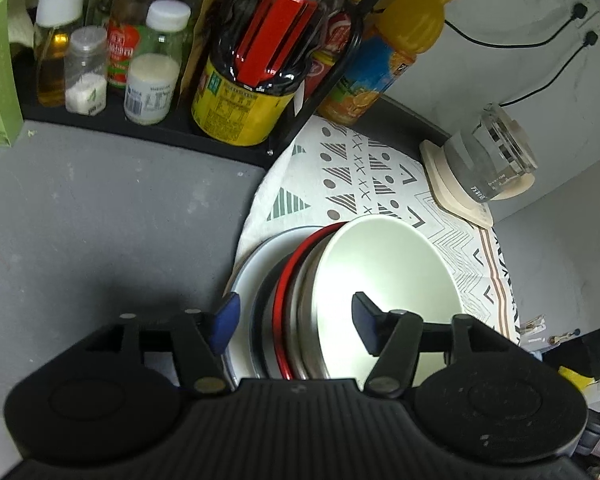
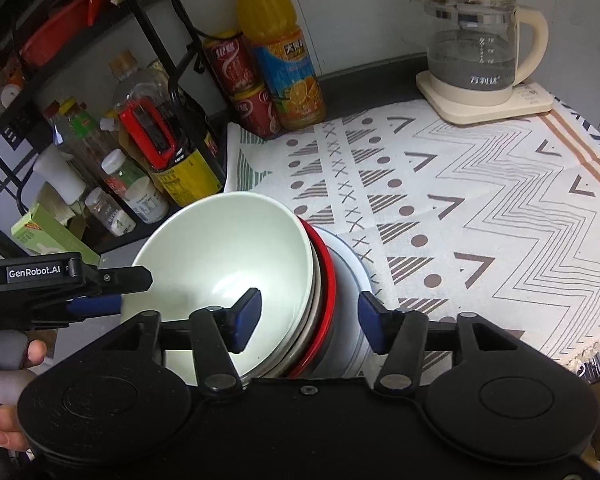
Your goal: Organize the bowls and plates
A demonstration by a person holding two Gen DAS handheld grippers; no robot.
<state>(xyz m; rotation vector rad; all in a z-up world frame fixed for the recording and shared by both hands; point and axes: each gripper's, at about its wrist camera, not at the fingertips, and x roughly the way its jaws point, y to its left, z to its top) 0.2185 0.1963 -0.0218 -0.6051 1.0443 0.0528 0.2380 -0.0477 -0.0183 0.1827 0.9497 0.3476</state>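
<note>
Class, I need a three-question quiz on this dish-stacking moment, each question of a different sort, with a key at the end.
1. True or false: the white bowl sits on top of the nested stack, above the red-rimmed dish.
2. Multiple choice: the glass kettle stands at the A) far right of the patterned cloth, B) shelf with the bottles, C) inside the bowl.
3. Fill in: the left gripper and right gripper both straddle the stack's edge with jaws ____.

Key: 1 true; 2 A; 3 open.
</note>
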